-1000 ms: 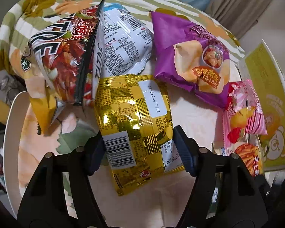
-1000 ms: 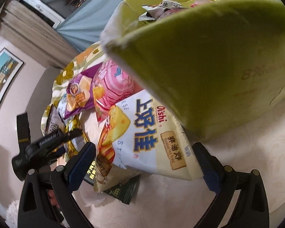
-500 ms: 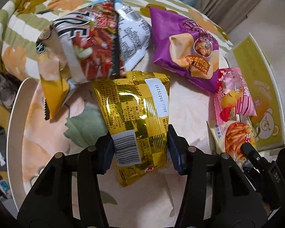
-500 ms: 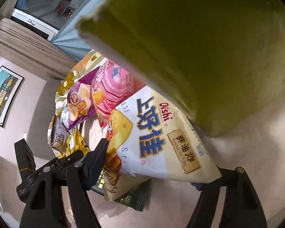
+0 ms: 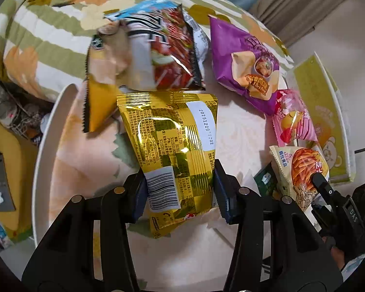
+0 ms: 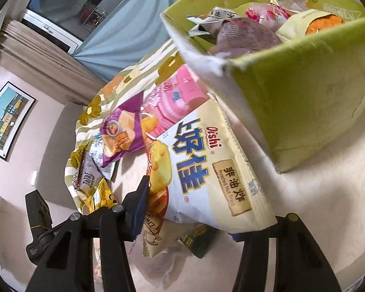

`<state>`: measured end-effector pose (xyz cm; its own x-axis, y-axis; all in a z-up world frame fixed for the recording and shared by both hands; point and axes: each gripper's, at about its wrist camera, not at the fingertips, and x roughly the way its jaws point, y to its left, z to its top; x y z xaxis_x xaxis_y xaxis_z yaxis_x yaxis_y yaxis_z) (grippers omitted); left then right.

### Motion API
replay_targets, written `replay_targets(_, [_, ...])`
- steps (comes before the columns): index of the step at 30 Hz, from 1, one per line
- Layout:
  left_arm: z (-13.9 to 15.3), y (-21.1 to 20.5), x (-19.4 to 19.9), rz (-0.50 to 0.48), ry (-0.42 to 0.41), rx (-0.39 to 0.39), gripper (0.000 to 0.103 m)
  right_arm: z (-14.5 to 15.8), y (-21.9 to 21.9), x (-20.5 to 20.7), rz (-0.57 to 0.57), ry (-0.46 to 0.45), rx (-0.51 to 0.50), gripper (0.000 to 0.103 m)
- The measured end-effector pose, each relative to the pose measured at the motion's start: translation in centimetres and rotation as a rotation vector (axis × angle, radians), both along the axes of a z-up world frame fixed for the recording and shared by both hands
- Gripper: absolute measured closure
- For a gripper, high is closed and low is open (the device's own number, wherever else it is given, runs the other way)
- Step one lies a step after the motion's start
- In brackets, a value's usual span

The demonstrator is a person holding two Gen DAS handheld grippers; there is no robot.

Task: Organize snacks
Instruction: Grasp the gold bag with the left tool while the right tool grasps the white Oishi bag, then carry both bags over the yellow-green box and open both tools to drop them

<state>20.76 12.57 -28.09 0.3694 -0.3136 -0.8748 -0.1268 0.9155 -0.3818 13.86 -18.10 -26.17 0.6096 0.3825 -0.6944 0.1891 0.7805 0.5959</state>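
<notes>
left hand-held gripper clamped on gold bag | right hand-held gripper closing on white bag | lift both level into green box

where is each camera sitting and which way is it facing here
Left wrist: on the left gripper, looking down along its fingers, shut on the gold bag, across the table.
Right wrist: on the right gripper, angled down; its jaws are closing on the white bag beside the green box.
Shared: purple bag, pink bag; each view also shows the other gripper.
</notes>
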Motion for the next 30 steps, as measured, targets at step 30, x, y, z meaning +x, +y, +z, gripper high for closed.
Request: replay_targets(30, [16.6, -7.5, -2.4, -0.181, -0.307, -0.104, 0.059, 13.8, -2.8, -4.4, -0.004, -0.201, -0.153, 0.054])
